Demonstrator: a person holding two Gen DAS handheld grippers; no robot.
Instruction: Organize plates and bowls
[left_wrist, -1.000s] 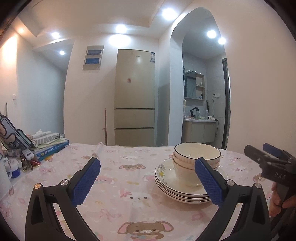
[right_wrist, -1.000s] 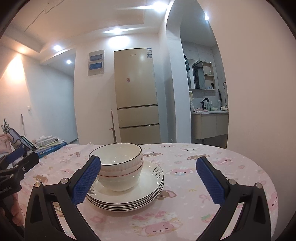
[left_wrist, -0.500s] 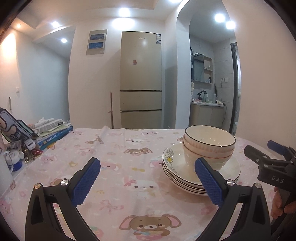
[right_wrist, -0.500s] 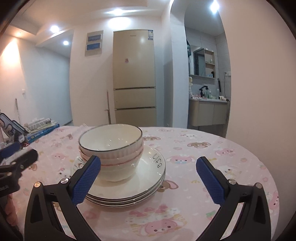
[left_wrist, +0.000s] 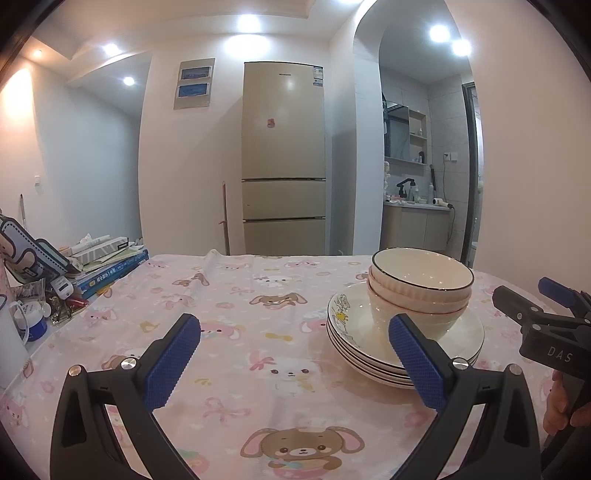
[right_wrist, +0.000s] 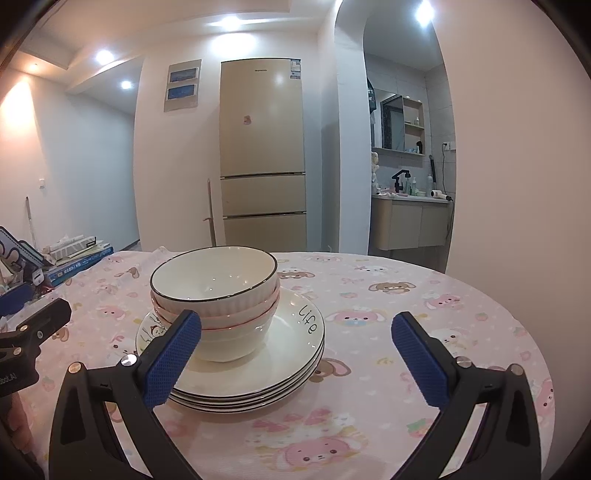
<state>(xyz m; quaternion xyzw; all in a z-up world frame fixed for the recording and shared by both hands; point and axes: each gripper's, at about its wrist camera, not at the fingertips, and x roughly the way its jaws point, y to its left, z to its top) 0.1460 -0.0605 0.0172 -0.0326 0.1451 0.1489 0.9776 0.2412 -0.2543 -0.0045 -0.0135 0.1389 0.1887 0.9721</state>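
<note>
A stack of cream bowls (left_wrist: 421, 291) (right_wrist: 216, 295) with dark and pink rims sits nested on a stack of white plates (left_wrist: 354, 332) (right_wrist: 295, 332) on the pink cartoon tablecloth. My left gripper (left_wrist: 293, 360) is open, low over the cloth, with the stack just beyond its right finger. My right gripper (right_wrist: 295, 360) is open too, the stack behind its left finger. Each gripper appears at the edge of the other's view, held by a hand. Neither holds anything.
Books and clutter (left_wrist: 99, 266) lie along the table's far left edge. A white container (left_wrist: 11, 339) stands at the left. The round table edge (right_wrist: 517, 317) curves away on the right, near a wall. A beige fridge (left_wrist: 283, 158) stands beyond the table.
Both grippers have tilted and shifted, so the stack now sits lower and larger in view. Both stay open and the dishes have not moved.
</note>
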